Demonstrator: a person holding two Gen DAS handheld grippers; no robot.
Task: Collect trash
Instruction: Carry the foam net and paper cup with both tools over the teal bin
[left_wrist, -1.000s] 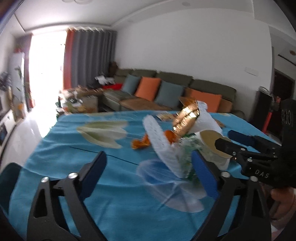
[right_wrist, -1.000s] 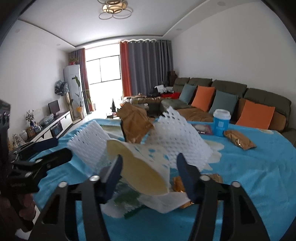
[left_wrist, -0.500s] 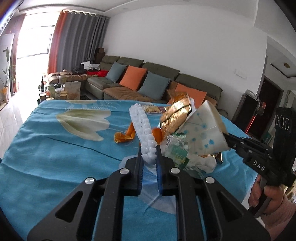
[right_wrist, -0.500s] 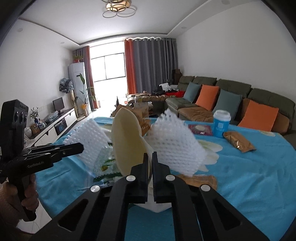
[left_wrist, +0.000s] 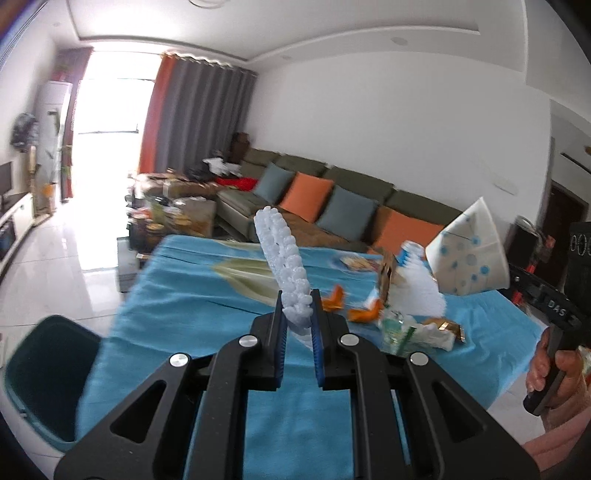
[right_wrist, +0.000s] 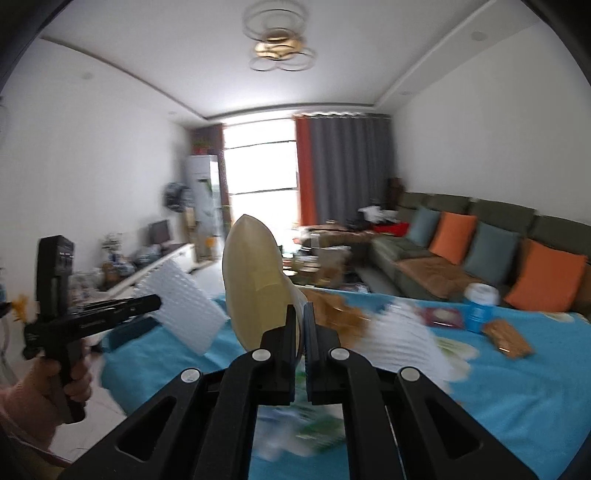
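surface: blue-clothed table (left_wrist: 207, 325) | on it: wrappers (left_wrist: 417, 328), blue cup (right_wrist: 480, 308), brown packet (right_wrist: 509, 338)

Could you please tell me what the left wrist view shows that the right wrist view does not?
Only the left wrist view shows the orange scraps and the dark chair beside the table. Only the right wrist view shows the ceiling lamp and the brown packet. Both show the foam net in the left claw, the paper cup in the right claw, and the sofa.
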